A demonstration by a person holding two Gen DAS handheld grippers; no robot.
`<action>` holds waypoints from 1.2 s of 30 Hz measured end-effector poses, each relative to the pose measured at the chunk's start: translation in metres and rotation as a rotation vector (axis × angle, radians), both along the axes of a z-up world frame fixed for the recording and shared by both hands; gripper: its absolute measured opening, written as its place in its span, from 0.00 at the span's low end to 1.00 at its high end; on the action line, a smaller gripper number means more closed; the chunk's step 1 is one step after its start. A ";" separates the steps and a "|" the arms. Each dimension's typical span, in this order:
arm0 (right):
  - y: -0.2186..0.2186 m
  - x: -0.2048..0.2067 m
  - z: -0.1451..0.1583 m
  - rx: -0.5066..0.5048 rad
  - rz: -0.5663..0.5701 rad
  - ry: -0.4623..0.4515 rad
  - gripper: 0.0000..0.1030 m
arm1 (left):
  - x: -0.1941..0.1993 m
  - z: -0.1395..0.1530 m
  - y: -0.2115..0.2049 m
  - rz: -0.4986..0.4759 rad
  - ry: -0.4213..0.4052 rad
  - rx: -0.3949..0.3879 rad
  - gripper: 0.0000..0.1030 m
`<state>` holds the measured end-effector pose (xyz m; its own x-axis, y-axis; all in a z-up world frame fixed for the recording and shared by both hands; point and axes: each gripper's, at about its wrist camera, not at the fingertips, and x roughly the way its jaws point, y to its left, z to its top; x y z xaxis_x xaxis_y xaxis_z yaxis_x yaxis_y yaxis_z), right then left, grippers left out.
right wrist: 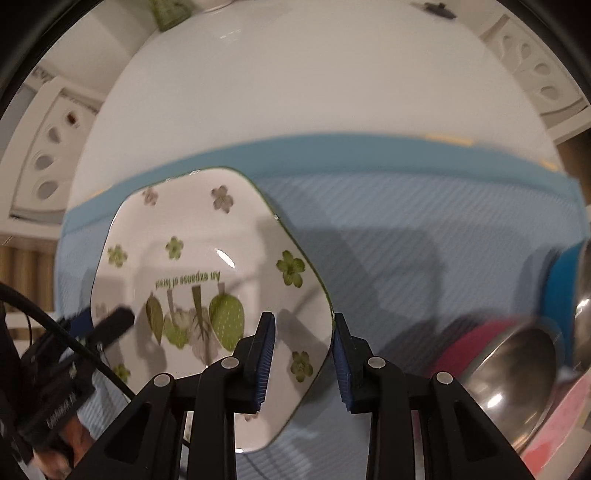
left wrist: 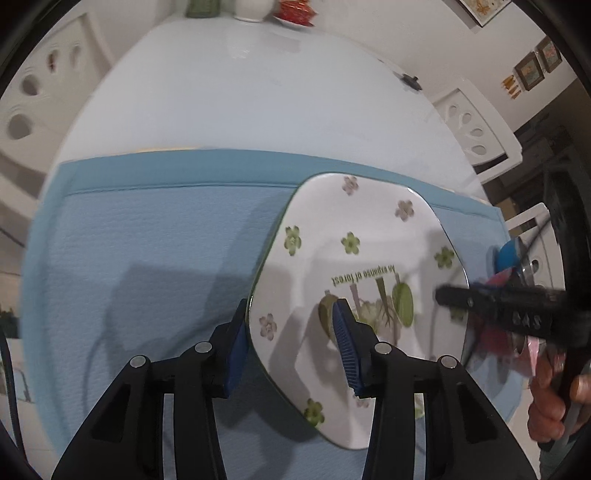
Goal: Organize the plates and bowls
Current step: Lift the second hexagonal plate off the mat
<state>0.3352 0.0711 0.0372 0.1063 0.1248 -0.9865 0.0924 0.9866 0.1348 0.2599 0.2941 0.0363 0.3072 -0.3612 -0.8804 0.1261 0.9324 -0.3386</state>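
Observation:
A white square plate with green flowers and leaf prints sits over the blue mat, held from both sides. My left gripper is shut on its left rim, with one blue pad under the edge and the other on the plate's face. My right gripper is shut on the opposite rim of the plate, one pad on top and one outside the edge. Each view shows the other gripper as a black shape at the plate's far side: the right gripper and the left gripper.
Steel bowls with pink and blue items beside them lie to the right of the plate on the mat. The white table extends beyond the mat, with a white jar and a red object at its far end. White chairs surround it.

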 end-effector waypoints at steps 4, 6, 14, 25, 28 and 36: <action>0.014 -0.021 -0.001 0.121 0.001 -0.026 0.29 | -0.009 -0.003 0.033 0.028 0.006 -0.004 0.38; 0.010 -0.028 0.000 0.162 -0.020 -0.070 0.29 | -0.010 -0.005 0.037 0.029 0.012 -0.040 0.38; -0.027 -0.050 -0.017 0.251 -0.025 -0.246 0.28 | -0.008 -0.017 0.024 0.023 -0.067 -0.054 0.40; -0.007 -0.078 -0.009 0.207 0.158 -0.403 0.30 | -0.018 -0.002 0.013 -0.012 -0.151 -0.030 0.41; -0.003 -0.076 -0.005 0.195 0.150 -0.390 0.30 | -0.019 0.002 0.008 -0.009 -0.137 -0.017 0.41; 0.006 -0.075 0.014 0.212 0.078 -0.372 0.30 | -0.030 0.028 0.000 0.001 -0.162 -0.016 0.41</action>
<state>0.2604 0.0769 0.0516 0.4318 0.3423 -0.8345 -0.0740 0.9355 0.3455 0.2302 0.2942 0.0645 0.4451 -0.3741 -0.8136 0.1796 0.9274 -0.3282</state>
